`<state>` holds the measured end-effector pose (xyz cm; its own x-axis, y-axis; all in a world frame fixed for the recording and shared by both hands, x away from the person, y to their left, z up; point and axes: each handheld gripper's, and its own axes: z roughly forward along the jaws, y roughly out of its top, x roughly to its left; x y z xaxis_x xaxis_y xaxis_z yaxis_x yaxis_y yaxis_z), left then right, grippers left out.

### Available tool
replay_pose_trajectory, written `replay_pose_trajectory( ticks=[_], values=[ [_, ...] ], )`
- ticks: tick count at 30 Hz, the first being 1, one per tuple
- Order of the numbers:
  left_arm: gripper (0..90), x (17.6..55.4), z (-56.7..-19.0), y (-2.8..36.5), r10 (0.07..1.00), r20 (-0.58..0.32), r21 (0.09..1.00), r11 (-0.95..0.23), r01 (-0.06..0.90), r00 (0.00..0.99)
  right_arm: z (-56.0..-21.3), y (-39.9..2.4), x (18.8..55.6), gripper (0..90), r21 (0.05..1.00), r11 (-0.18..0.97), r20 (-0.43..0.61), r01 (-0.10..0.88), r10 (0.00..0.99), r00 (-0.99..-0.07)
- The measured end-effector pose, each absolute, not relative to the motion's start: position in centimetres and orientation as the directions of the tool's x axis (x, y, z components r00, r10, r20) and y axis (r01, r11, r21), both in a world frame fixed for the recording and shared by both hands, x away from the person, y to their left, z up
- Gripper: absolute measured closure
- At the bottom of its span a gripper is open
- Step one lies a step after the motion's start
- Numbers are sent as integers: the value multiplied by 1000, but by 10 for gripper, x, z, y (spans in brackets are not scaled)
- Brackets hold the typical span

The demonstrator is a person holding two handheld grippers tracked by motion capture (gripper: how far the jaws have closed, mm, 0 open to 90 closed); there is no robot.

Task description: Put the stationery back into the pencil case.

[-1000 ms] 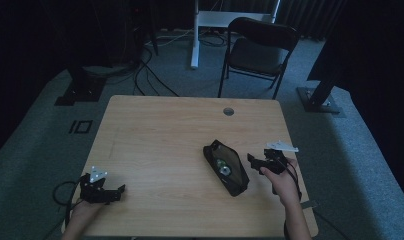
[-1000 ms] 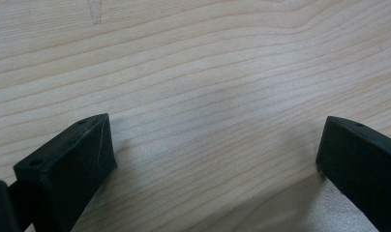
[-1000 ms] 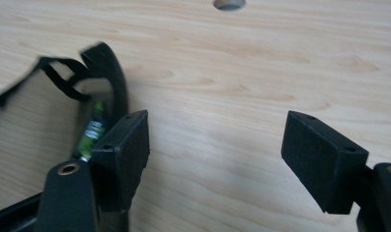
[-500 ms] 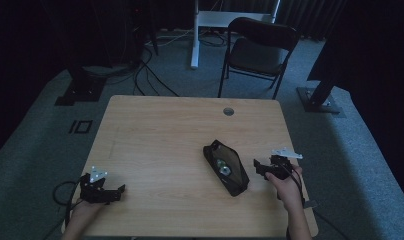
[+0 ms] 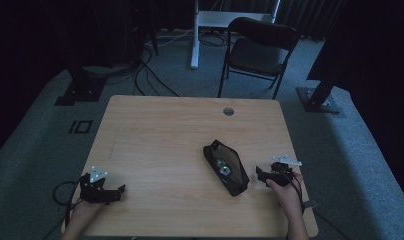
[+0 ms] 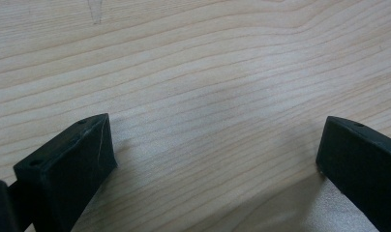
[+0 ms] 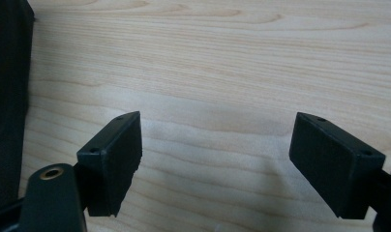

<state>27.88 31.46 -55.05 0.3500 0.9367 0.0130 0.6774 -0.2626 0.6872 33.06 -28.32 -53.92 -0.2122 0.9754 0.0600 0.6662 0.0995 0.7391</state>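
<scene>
A black zip pouch (image 5: 226, 167) lies open on the wooden table (image 5: 160, 130), right of centre, with small pale items inside. My right gripper (image 5: 260, 175) sits just right of the pouch, low over the table and pointing at it. Its jaws have just been opening and stand open (image 7: 218, 140) over bare wood, with nothing between them. The pouch's dark side (image 7: 7, 96) fills the left edge of the right gripper view. My left gripper (image 5: 121, 190) rests at the near left of the table, open (image 6: 218, 145) over bare wood.
A round cable hole (image 5: 228, 111) sits near the table's far edge. Behind the table stands a black folding chair (image 5: 260, 50). Cables and stand bases lie on the grey floor (image 5: 80, 90). The table's near edge runs close to both hands.
My right gripper has sunk toward the table and drawn back a little toward the near edge, beside the pouch. My left gripper has stayed where it was.
</scene>
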Motion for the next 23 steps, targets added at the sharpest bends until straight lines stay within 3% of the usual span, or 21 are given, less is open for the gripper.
replay_pose_trajectory(
  ticks=[23],
  values=[
    [2, 279, -550, 315, 936, 14, 687, -264, 677, 351, -553, -281, 329, 131, 727, 138, 11, 672, 977, -212]
  ],
)
